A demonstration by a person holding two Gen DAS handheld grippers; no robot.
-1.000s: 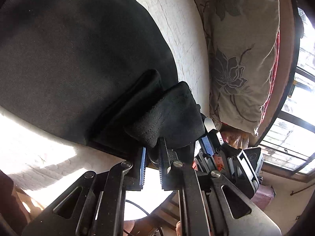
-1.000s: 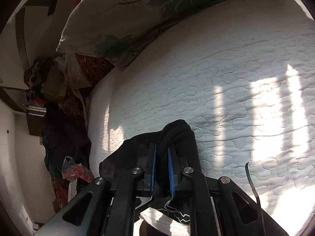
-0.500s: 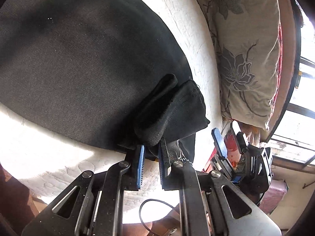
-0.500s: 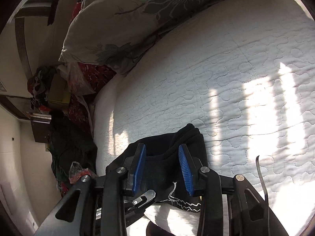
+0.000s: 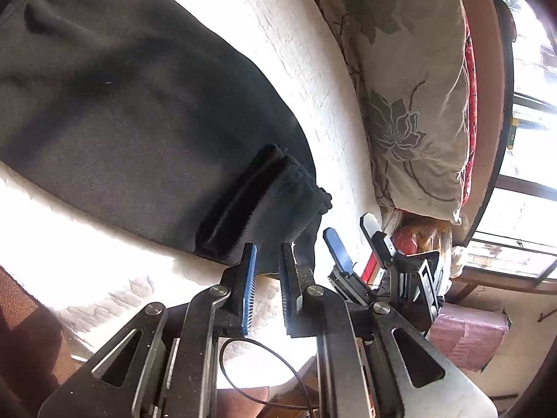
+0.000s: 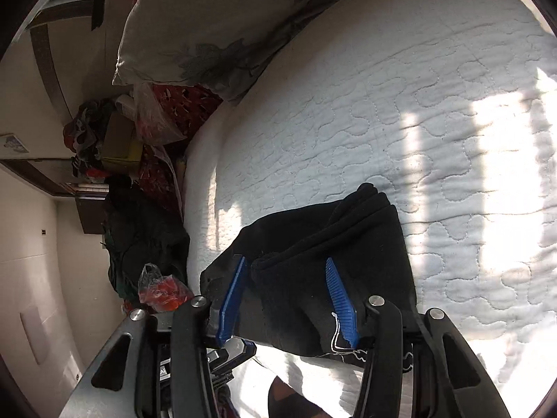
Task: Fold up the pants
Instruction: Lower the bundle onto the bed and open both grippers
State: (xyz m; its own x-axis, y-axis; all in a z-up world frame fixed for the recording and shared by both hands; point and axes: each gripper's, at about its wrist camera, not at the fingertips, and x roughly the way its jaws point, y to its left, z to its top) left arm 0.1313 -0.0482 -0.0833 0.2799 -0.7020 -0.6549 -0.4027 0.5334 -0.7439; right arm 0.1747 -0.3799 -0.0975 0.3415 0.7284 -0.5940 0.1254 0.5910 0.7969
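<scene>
Black fabric pants (image 5: 132, 122), folded, lie on a white quilted bed (image 6: 400, 111) crossed by bars of sunlight; their bunched end sits at lower centre of both views. Left hand-held gripper (image 5: 268, 261), at bottom centre and angled downward, is clenched, its blue pads almost together just short of the pants' edge; whether cloth is pinched cannot be told. Right hand-held gripper (image 6: 285, 278), likewise angled down, has jaws opening, the fabric between the pads but not pressed. A beige floral pillow (image 5: 400, 87) lies beyond, a window (image 5: 529, 139) at right, and cluttered bags (image 6: 156, 285) beside the bed.
</scene>
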